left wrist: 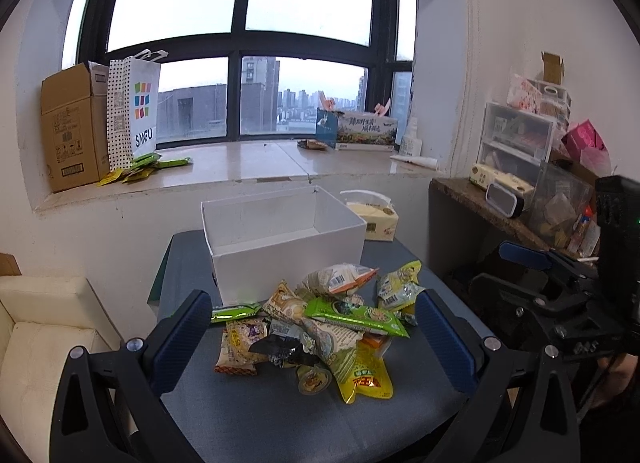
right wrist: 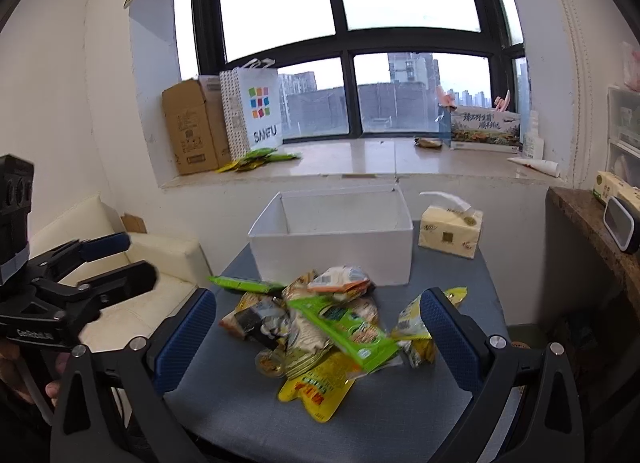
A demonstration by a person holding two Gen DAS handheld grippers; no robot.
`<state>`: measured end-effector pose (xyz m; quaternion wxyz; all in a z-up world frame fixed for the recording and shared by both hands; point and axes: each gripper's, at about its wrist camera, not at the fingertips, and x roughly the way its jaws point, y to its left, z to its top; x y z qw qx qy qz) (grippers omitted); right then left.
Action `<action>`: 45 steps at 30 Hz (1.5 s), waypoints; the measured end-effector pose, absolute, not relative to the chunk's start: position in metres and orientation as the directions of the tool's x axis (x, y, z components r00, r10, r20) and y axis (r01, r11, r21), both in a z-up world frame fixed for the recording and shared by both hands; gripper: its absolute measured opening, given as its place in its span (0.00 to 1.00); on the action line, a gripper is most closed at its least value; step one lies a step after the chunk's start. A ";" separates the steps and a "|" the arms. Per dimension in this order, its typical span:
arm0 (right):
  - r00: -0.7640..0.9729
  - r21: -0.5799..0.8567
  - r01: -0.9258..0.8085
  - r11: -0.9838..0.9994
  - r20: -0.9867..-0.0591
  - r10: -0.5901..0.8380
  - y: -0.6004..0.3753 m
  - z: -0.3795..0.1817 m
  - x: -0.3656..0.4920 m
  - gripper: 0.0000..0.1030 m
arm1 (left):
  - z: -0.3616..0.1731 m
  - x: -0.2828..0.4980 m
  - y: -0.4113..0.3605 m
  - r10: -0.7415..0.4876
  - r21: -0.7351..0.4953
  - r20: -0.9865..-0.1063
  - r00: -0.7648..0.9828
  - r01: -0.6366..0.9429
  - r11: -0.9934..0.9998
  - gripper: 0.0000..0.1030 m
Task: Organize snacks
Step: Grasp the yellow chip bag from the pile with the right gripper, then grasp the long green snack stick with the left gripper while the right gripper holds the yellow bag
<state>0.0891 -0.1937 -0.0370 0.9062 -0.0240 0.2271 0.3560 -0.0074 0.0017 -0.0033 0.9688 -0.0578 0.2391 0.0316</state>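
Left wrist view only: clear drawer unit (left wrist: 516, 135) and a pink bag (left wrist: 586, 143) on the brown side shelf (left wrist: 480, 203) at right; the right hand-held gripper (left wrist: 532, 275) seen side-on at the right edge.
Right wrist view only: cream sofa (right wrist: 132, 259) beside the surface; the left hand-held gripper (right wrist: 120, 263) seen side-on at the left edge, with part of the person's hand (right wrist: 56, 379) under it.
Both views: cardboard box (left wrist: 72, 131) and white paper bag (left wrist: 136, 115) on the windowsill (left wrist: 256, 163), with green packets at the bag's foot.
Snack pile (left wrist: 316, 327): loose heap of wrapped packets on the grey surface (left wrist: 248, 407), just in front of the white box (left wrist: 280, 239). A long green packet (right wrist: 344, 331) lies across the top; a yellow pouch (right wrist: 316, 387) is at the near edge.
White box: open top, nothing seen inside; the rear edge of the pile is touching or nearly touching its front wall, cannot tell which.
Tissue pack (right wrist: 450, 231): on the surface, just beside the box's right rear corner.
Left hand-held gripper state: blue-padded fingers (left wrist: 180, 343) spread wide apart, nothing between them; they frame the pile from the near side.
Right hand-held gripper state: fingers (right wrist: 448, 339) likewise wide apart and unloaded.
Pose, left: held above the near edge of the surface, aimed forward and slightly down at the pile.
Pose, right: same height and aim, to the right of the left one, the two well apart.
Contact: neither unit touches a packet.
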 end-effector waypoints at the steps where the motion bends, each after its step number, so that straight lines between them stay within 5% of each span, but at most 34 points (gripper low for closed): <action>1: 0.651 0.114 -0.651 0.751 -0.426 0.629 -0.196 -0.038 0.094 1.00 | -0.003 -0.008 0.003 0.033 -0.102 -0.463 0.886 -0.090 0.991 1.00; 12: 0.551 0.266 -0.402 0.876 -0.694 0.464 -0.222 -0.130 0.255 1.00 | -0.009 -0.013 0.020 0.060 -0.129 -0.397 0.916 -0.120 0.984 1.00; 21: 0.411 0.389 -0.274 0.879 -0.779 0.473 -0.209 -0.199 0.316 1.00 | -0.017 -0.009 0.028 0.005 -0.157 -0.454 0.891 -0.085 0.984 1.00; 22: 0.398 0.413 -0.270 0.870 -0.775 0.491 -0.208 -0.204 0.321 1.00 | -0.018 -0.009 0.030 -0.002 -0.167 -0.458 0.889 -0.085 0.982 1.00; 23: 0.387 0.430 -0.269 0.862 -0.771 0.505 -0.205 -0.208 0.324 0.90 | -0.020 -0.008 0.034 -0.006 -0.181 -0.465 0.885 -0.088 0.980 1.00; 25: 0.349 0.461 -0.272 0.844 -0.770 0.533 -0.202 -0.215 0.330 0.51 | -0.023 -0.007 0.038 0.001 -0.191 -0.476 0.879 -0.105 0.976 1.00; 37: 0.507 0.504 -0.424 0.752 -0.556 0.659 -0.233 -0.136 0.263 0.49 | -0.057 0.011 0.066 -0.027 -0.176 -0.552 0.834 -0.085 0.981 1.00; 45: 0.542 0.463 -0.541 0.702 -0.446 0.712 -0.247 -0.103 0.187 0.49 | -0.102 0.074 0.091 0.069 0.088 -0.674 0.735 -0.013 0.996 1.00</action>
